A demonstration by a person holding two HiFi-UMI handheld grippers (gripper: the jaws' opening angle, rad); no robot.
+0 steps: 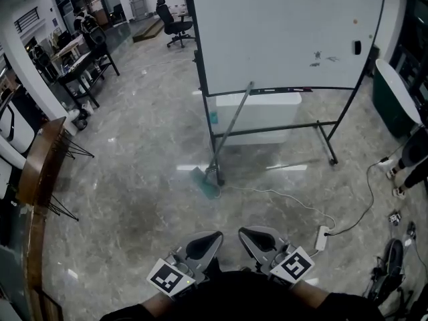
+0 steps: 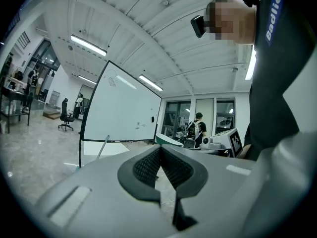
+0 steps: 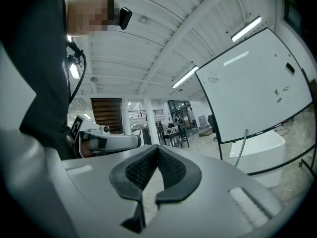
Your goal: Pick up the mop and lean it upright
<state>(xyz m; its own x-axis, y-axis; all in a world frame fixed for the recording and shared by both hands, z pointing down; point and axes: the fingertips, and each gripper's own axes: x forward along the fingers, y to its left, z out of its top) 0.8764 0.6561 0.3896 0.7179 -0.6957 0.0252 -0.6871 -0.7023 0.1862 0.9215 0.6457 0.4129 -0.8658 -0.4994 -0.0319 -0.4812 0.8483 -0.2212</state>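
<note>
Two grippers sit at the bottom edge of the head view, side by side and apart. The left gripper has its jaws closed together with nothing between them, as its own view confirms. The right gripper is likewise closed and empty.

The mop stands tilted, its handle resting against the lower edge of the whiteboard. Its green mop head lies on the floor, just beside the stand's left foot.

Legible writing: white lettering on the person's dark garment appears to read "Badlie". The marks on the whiteboard are too small to read.

Clearance: bare floor lies between the grippers and the mop head. To the right, a cable crosses the floor to a power strip. A wooden edge borders the left side. A white box stands under the whiteboard, behind the mop handle.
</note>
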